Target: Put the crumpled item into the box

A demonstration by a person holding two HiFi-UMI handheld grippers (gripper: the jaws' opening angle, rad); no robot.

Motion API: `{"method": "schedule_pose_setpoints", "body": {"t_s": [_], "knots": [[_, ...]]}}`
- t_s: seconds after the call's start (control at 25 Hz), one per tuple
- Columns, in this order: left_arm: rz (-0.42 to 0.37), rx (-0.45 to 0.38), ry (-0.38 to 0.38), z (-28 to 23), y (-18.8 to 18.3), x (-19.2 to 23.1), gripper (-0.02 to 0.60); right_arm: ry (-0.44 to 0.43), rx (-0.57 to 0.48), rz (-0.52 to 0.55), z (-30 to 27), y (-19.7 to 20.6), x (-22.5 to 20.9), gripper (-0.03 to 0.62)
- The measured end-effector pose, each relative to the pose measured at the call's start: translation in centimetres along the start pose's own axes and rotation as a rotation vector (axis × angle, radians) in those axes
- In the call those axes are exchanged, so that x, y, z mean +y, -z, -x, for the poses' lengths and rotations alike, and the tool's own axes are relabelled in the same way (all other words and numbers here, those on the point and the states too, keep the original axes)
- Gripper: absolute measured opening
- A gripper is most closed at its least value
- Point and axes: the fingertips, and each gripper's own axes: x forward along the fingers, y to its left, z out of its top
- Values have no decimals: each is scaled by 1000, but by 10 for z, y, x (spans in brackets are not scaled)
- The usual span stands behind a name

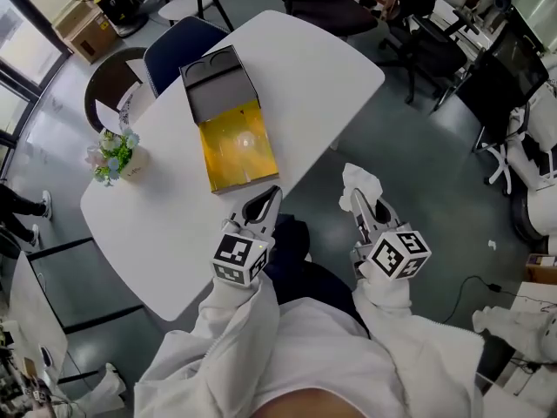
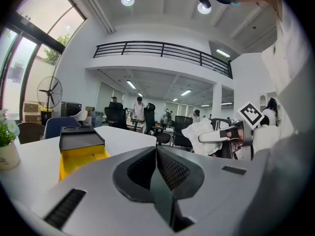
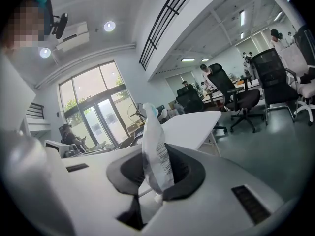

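Holding the crumpled item point(image 1: 361, 181) clamped in my right tool point(image 1: 359, 200), I have it at the lower right of the head view, beyond the edge of the counter point(image 1: 296, 68), over the floor. My left tool point(image 1: 270, 195) has its jaws together on nothing. The box point(image 1: 239, 151) lies open on the counter, left of centre, apart from both tools.

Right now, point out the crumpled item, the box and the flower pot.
crumpled item point(image 1: 360, 182), head view, white bunched upper part.
box point(image 1: 237, 151), head view, bare yellow floor.
flower pot point(image 1: 133, 165), head view, white side of pot.
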Motion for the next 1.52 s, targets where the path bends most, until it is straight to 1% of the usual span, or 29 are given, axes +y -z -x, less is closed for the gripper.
{"method": "schedule_pose_setpoints", "body": {"t_s": [0.2, 0.36, 0.52, 0.76, 0.96, 1.16, 1.28, 1.36, 1.52], "knots": [[12, -2, -84, 2, -6, 33, 23, -71, 61, 19, -43, -6, 13, 69], [64, 4, -154, 7, -5, 63, 23, -133, 123, 28, -80, -5, 29, 69], [91, 1, -240, 12, -6, 97, 23, -203, 187, 51, -119, -4, 48, 69], [147, -1, -372, 14, -4, 139, 22, -293, 283, 87, -173, -6, 64, 69], [186, 1, -459, 18, 0, 171, 23, -363, 359, 109, -212, 1, 82, 69], [202, 7, -524, 22, 1, 191, 23, -460, 452, 144, -246, 18, 111, 69], [217, 8, -573, 28, 7, 206, 23, -501, 512, 162, -265, 35, 125, 69], [237, 5, -608, 33, 11, 214, 23, -517, 566, 156, -275, 48, 132, 69], [264, 2, -665, 41, 15, 231, 23, -541, 682, 108, -293, 74, 147, 69]]}}
